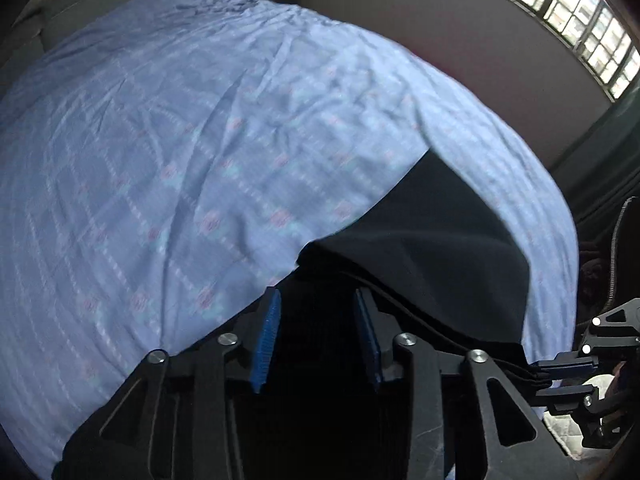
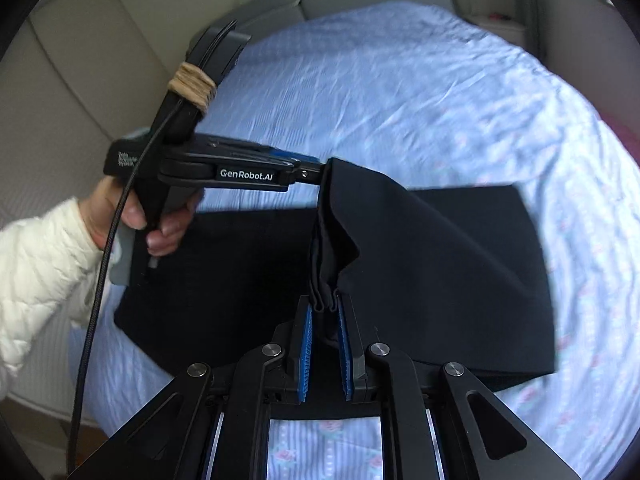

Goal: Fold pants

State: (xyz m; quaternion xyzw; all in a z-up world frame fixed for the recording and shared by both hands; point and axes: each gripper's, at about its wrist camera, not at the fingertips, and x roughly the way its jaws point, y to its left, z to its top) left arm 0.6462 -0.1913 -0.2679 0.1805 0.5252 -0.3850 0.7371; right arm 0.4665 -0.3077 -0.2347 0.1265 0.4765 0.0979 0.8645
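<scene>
We count one pair of black pants point(image 2: 440, 248), two grippers, one bed, and one human hand in view. The pants lie on the bed point(image 2: 420, 92), which is covered by a pale blue sheet printed with small pink flowers. Part of the garment spreads flat and dark across the sheet, while an upper layer is lifted off it into a loose, creased ridge.

In the right wrist view, the right gripper point(image 2: 323, 344) has its blue-padded fingers point(image 2: 306, 344) drawn narrow, pinching a bunched stack of several fabric edges between them. The left gripper point(image 2: 316, 170) comes in from the left of that view, level with the bed, and its tip meets the top corner of the raised fabric; there the cloth hides the fingers, so from this view we cannot tell their gap. A bare hand point(image 2: 132, 216) in a white quilted sleeve grips its handle, and a black cable runs down from it.

In the left wrist view, the left gripper point(image 1: 320, 344) shows two blue pads point(image 1: 267, 340) set moderately apart with dark cloth filling the space between them; whether they truly clamp it we cannot tell. The pants point(image 1: 432, 240) drape away to the right, toward the right gripper point(image 1: 564, 376), whose fingers close on the layered hem at that edge.

A window point(image 1: 568, 12) with many panes stands at upper right.
</scene>
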